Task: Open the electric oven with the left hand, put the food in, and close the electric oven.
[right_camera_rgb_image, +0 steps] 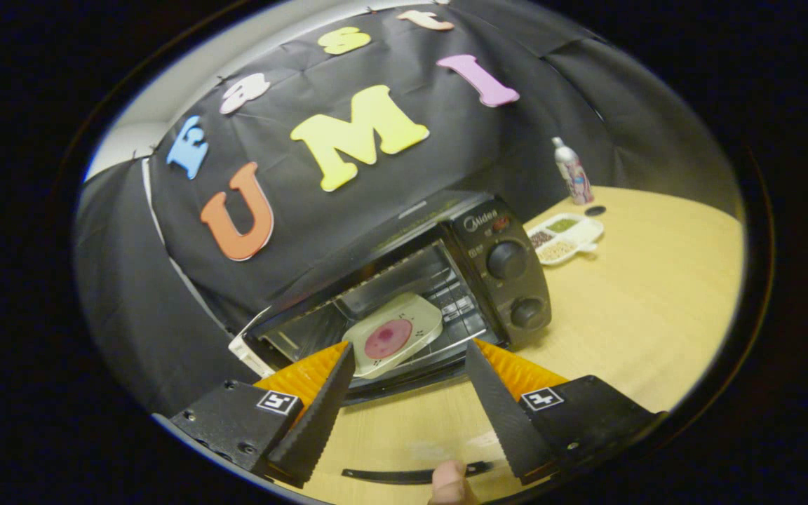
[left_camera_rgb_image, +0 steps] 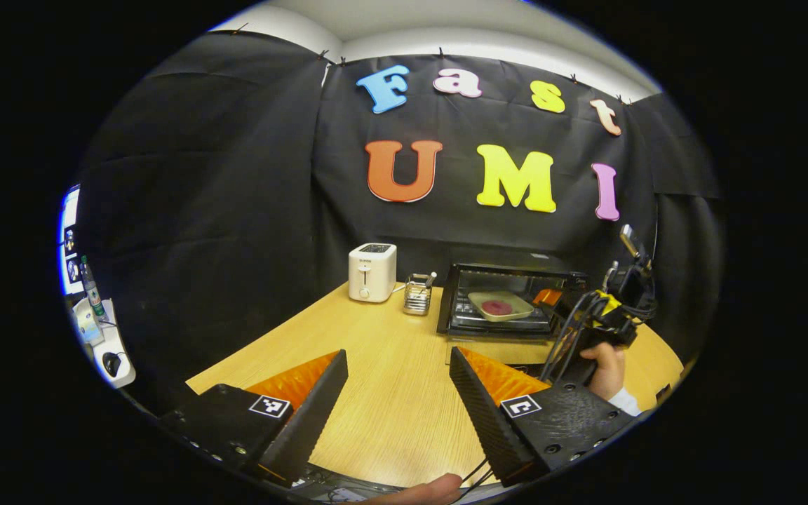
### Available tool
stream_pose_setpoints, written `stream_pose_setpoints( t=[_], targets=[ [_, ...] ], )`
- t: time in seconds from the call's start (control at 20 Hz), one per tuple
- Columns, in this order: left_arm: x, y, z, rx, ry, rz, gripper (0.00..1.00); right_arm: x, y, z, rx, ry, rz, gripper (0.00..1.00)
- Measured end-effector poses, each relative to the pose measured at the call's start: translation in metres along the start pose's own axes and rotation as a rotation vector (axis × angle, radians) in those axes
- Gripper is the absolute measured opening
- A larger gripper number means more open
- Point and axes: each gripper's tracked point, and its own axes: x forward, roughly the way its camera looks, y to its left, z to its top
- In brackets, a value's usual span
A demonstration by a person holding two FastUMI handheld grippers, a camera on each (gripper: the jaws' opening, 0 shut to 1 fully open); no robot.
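The black electric oven (left_camera_rgb_image: 509, 268) stands at the back of the wooden table (left_camera_rgb_image: 390, 414) with its door (left_camera_rgb_image: 492, 330) dropped open. Inside, on the rack, lies a pale square plate (left_camera_rgb_image: 501, 306) with a round pink piece of food. My left gripper (left_camera_rgb_image: 397, 358) is open over the table's near part, well short of the oven, holding nothing. My right gripper (left_camera_rgb_image: 551, 300), held by a hand (left_camera_rgb_image: 607, 368), sits at the oven's right front. In the right gripper view that gripper (right_camera_rgb_image: 409, 347) is open just before the plate (right_camera_rgb_image: 393, 335) in the oven (right_camera_rgb_image: 446, 280), apart from it.
A white toaster (left_camera_rgb_image: 372, 272) and a small wire holder (left_camera_rgb_image: 418, 293) stand left of the oven. Right of the oven are a divided snack dish (right_camera_rgb_image: 565, 238) and a spray bottle (right_camera_rgb_image: 572, 172). A side desk (left_camera_rgb_image: 106, 351) with a mouse is far left.
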Motion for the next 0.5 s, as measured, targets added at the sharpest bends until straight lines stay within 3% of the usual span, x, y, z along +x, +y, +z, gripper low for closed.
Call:
stream_pose_setpoints(
  t=[0.15,0.45,0.5],
  targets=[
    [0.015,-0.018,-0.011,0.033,0.051,-0.019,0.93,-0.042,-0.005,0.037,-0.100,-0.061,0.037,0.95],
    [0.044,-0.069,-0.038,0.091,0.164,-0.086,0.93,-0.129,-0.033,0.119,-0.247,-0.173,0.032,0.95],
    [0.049,-0.078,-0.043,0.101,0.178,-0.098,0.93,-0.144,-0.041,0.131,-0.285,-0.188,0.021,1.00]
  ],
)
